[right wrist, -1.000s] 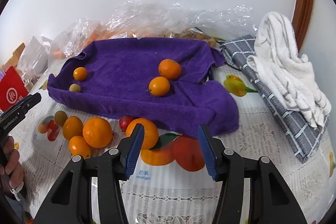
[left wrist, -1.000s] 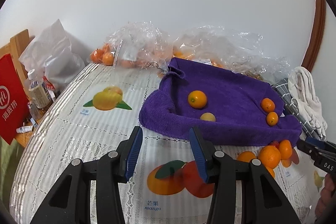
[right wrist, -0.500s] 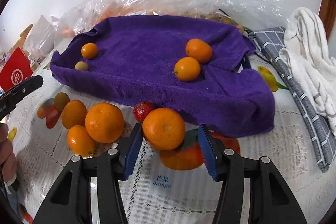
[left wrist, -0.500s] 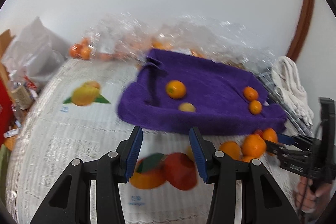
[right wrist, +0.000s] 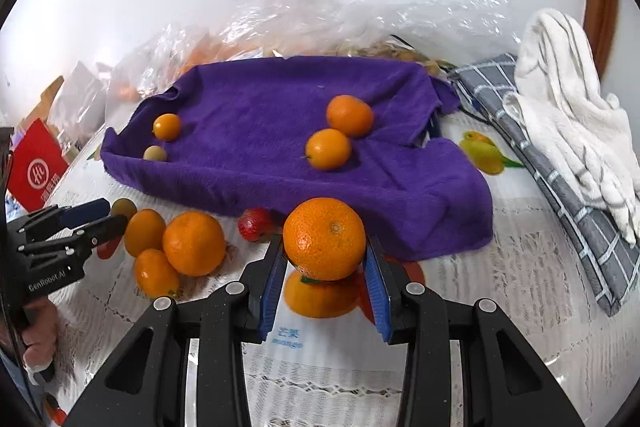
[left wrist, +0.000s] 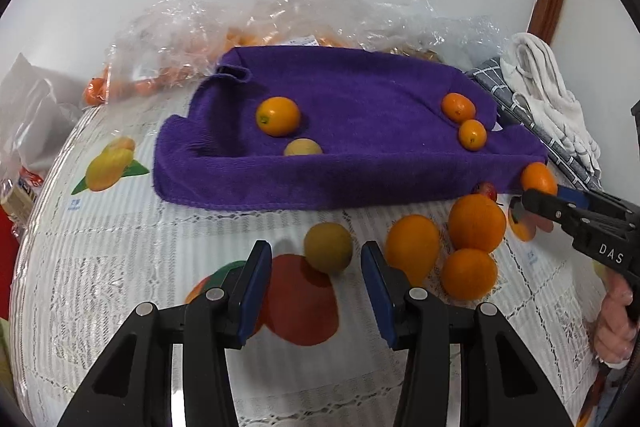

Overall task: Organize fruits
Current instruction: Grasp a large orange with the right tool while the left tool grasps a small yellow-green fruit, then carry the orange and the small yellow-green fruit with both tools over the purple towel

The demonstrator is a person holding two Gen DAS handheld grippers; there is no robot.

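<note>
The right tool [right wrist: 325,279] is closing on a round orange mandarin [right wrist: 324,238] near the worktop's front edge, blue pads at its sides, above a printed "mango" label. Only that view shows "GenRobot AI" on the left tool [left wrist: 311,281], which hangs released, a dull yellow-green round fruit [left wrist: 328,253] just beyond its tips. Only the left view reads "DAS" on the right tool. Farther back, the purple towel [right wrist: 280,163] carries small oranges
</note>
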